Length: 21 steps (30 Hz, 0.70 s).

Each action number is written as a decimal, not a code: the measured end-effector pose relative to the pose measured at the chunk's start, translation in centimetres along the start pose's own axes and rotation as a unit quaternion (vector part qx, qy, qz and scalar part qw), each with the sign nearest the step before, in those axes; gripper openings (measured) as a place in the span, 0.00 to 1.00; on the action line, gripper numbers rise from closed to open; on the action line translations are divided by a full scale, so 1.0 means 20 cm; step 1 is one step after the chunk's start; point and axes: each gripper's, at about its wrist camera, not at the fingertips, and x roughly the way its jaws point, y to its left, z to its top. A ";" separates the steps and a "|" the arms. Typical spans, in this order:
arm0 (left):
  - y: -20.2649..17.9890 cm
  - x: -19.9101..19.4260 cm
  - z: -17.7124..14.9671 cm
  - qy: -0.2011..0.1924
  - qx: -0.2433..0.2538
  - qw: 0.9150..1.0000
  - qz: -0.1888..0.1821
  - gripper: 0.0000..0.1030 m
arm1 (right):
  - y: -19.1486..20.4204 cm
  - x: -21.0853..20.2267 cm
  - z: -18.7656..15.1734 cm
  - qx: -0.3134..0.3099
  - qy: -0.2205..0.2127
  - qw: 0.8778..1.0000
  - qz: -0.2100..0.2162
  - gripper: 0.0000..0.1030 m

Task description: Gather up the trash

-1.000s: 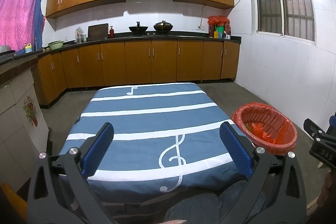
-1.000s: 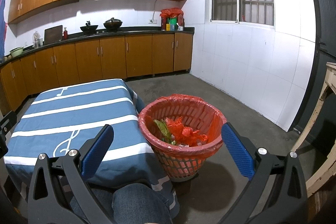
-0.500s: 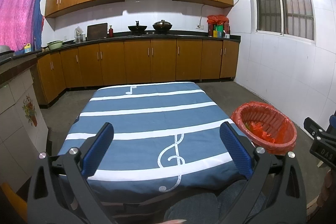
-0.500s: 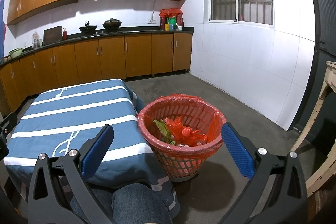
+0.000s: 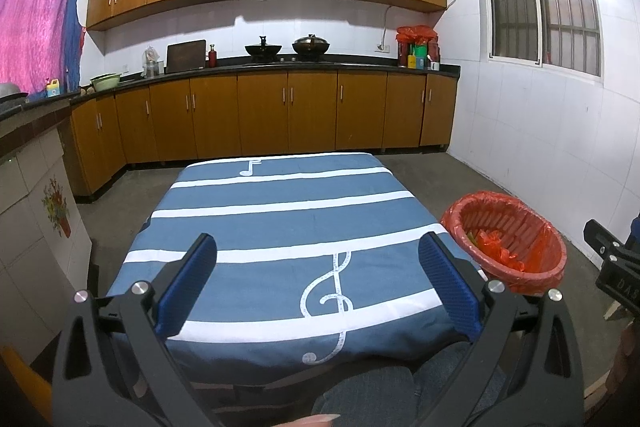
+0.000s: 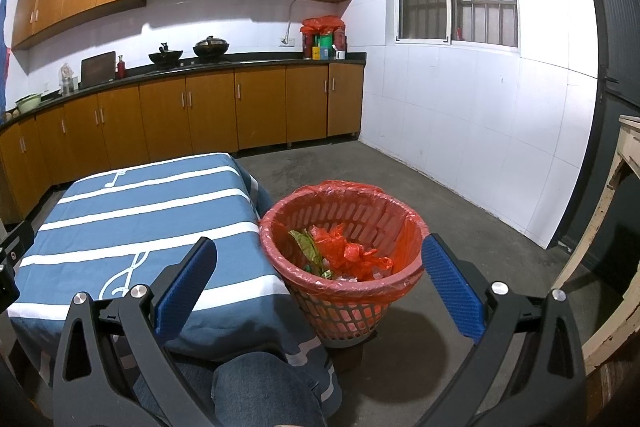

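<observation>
A red mesh trash basket [image 6: 344,283] lined with a red plastic bag stands on the floor right of the table; it also shows in the left wrist view as the basket [image 5: 508,239]. Inside lie crumpled red plastic [image 6: 352,255], a green leaf [image 6: 306,247] and small scraps. The table wears a blue cloth with white stripes and music notes [image 5: 288,227], with nothing on it. My left gripper [image 5: 316,275] hovers open over the table's near edge, holding nothing. My right gripper [image 6: 318,279] is open, its fingers framing the basket from the near side, holding nothing.
Brown cabinets and a black counter [image 5: 280,65] with pots line the far wall. A tiled counter [image 5: 32,195] stands left of the table. A wooden frame [image 6: 616,227] stands at the right. A person's denim-clad knee [image 6: 264,387] sits below the grippers. Bare concrete floor lies beyond the basket.
Both grippers stay open and nearly still. The views shift only slightly; the basket and the cloth have not moved.
</observation>
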 end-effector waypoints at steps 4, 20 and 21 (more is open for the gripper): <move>0.00 0.00 0.00 0.001 0.000 1.000 0.000 0.96 | 0.00 0.00 0.00 0.001 0.001 1.000 -0.001 0.98; 0.01 0.01 0.00 0.002 0.001 1.000 0.000 0.96 | 0.00 0.00 0.00 0.001 0.001 1.000 0.000 0.98; 0.01 0.01 0.00 0.002 0.001 1.000 0.000 0.96 | 0.00 0.00 0.00 0.001 0.001 1.000 0.000 0.98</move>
